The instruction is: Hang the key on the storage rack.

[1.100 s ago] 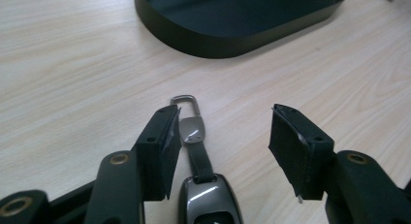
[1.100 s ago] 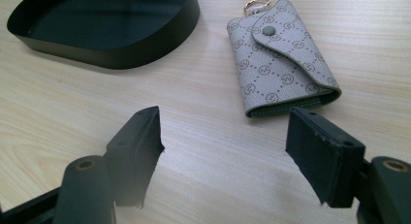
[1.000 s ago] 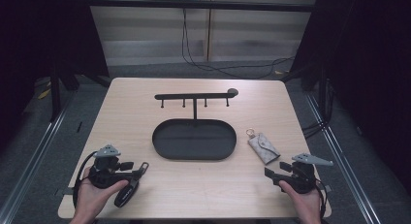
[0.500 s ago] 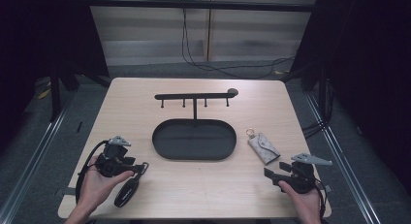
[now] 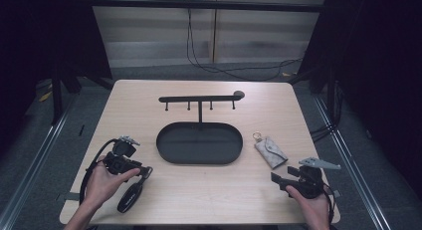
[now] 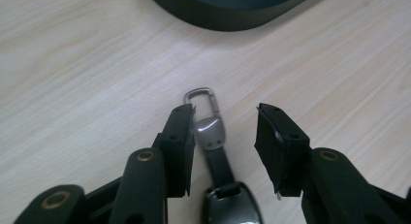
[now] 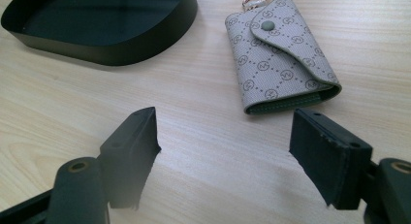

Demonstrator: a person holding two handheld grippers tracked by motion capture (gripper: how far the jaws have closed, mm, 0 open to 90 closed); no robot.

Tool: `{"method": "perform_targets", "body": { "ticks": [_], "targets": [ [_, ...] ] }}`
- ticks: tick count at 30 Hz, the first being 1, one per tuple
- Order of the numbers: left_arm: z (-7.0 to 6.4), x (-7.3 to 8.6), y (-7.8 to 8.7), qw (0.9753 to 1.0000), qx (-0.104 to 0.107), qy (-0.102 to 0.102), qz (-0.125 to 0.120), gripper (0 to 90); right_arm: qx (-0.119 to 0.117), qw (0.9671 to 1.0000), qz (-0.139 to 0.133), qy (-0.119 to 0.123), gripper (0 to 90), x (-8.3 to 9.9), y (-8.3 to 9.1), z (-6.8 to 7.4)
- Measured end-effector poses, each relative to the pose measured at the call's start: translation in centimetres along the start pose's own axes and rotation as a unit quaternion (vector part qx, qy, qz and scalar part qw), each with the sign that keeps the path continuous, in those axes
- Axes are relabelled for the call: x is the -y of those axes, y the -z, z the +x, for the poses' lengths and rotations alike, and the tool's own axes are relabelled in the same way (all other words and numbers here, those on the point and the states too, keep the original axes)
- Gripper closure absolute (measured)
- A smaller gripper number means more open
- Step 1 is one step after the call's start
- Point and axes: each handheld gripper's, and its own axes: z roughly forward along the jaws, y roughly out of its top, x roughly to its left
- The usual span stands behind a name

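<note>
The left gripper [image 6: 224,136], jaws half open and holding nothing, straddles the car key fob [image 6: 220,161] lying at the table's near left. It looks light, its glossy shell likely slippery; the flat strap behind the silver carabiner [image 6: 201,99] seems the surest place to pinch. The right gripper [image 7: 228,156] gapes wide, empty.

The left gripper [image 5: 142,171] sits at the table's near-left, held in the left hand [image 5: 102,182], jaws partly open and angled downward. The right gripper [image 5: 277,178], held in the right hand [image 5: 312,204] at near-right, has its jaws spread wide.
</note>
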Motion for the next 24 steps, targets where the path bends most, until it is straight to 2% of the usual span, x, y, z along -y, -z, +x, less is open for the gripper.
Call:
{"method": "perform_targets", "body": {
  "ticks": [4, 5, 9, 14, 18, 24],
  "targets": [
    [0.3, -0.3, -0.3, 0.9998, 0.01, 0.002, 0.016, 57.6, 0.002, 1.0, 0.002, 0.0, 25.0, 0.0, 0.0, 0.0],
    [0.3, -0.4, -0.4, 0.9996, 0.01, -0.004, 0.027, 56.1, 0.003, 1.0, 0.002, 0.0, 25.0, 0.0, 0.0, 0.0],
    [0.7, -1.0, -1.0, 0.9985, 0.006, 0.005, 0.054, 55.7, 0.002, 1.0, 0.002, -0.002, 25.2, 0.0, 0.0, -0.1],
    [0.6, -1.5, -1.8, 0.9963, 0.005, -0.002, 0.085, 56.2, 0.002, 1.0, 0.003, -0.004, 25.2, 0.0, -0.1, -0.1],
    [0.6, -1.8, -2.7, 0.9949, -0.01, 0.003, 0.1, 56.2, 0.002, 1.0, 0.005, -0.005, 25.2, 0.0, -0.1, -0.1],
    [0.3, -2.0, -3.5, 0.9924, -0.023, -0.004, 0.121, 56.1, 0.001, 1.0, 0.006, -0.005, 25.2, 0.0, -0.1, -0.1]
  ]
}}
